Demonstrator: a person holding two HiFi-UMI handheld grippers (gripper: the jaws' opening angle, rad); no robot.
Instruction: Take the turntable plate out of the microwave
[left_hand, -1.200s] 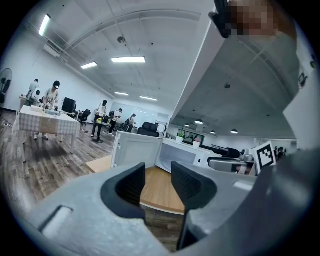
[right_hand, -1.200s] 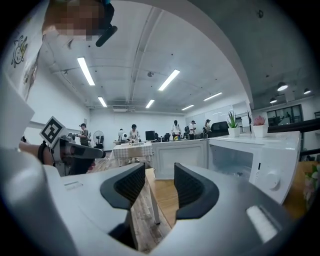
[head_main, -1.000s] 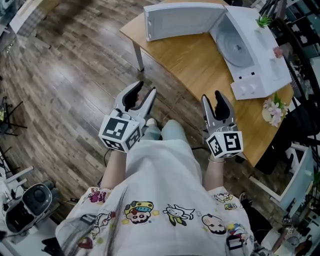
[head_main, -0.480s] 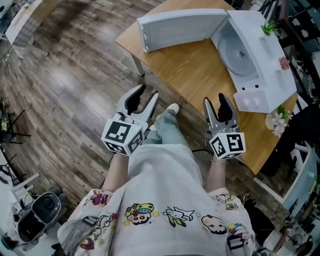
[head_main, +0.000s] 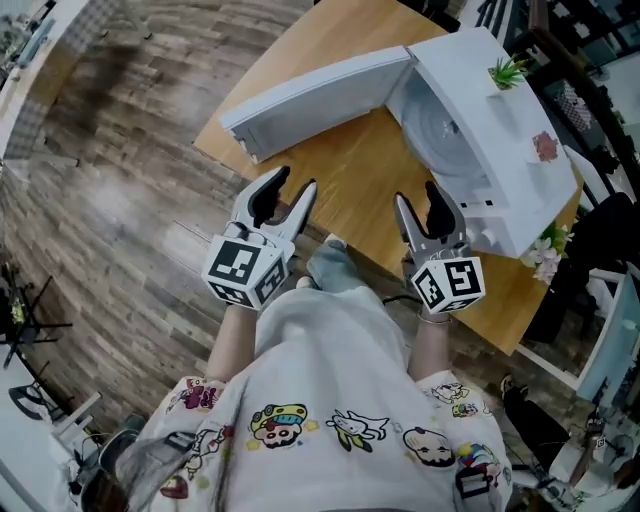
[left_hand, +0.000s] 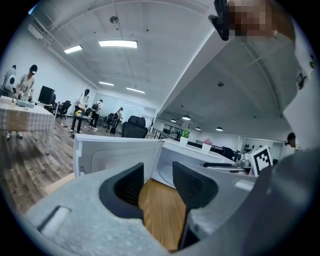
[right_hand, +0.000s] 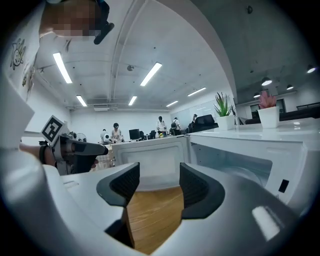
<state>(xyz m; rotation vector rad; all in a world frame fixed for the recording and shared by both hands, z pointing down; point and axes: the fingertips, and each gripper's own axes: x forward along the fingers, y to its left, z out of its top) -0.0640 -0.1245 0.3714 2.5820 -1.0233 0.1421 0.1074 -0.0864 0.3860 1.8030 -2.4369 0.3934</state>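
A white microwave (head_main: 500, 120) stands on a wooden table (head_main: 360, 175) with its door (head_main: 310, 100) swung wide open to the left. The round glass turntable plate (head_main: 440, 125) lies inside the cavity. My left gripper (head_main: 295, 180) is open and empty over the table's near edge, in front of the door. My right gripper (head_main: 416, 193) hovers just before the cavity, its jaws opening with nothing between them. The left gripper view looks past my left gripper (left_hand: 159, 172) at the door (left_hand: 117, 155). The right gripper view shows my right gripper (right_hand: 159, 180) facing the cavity (right_hand: 235, 160).
A small green plant (head_main: 508, 70) and a pink flower pot (head_main: 545, 145) sit on top of the microwave. A bunch of flowers (head_main: 545, 262) stands at the table's right end. Wooden floor (head_main: 120, 200) spreads to the left. Several people are far off in the room.
Both grippers have come forward from over the floor to the table, closer to the microwave. The right jaws stand a little wider than before.
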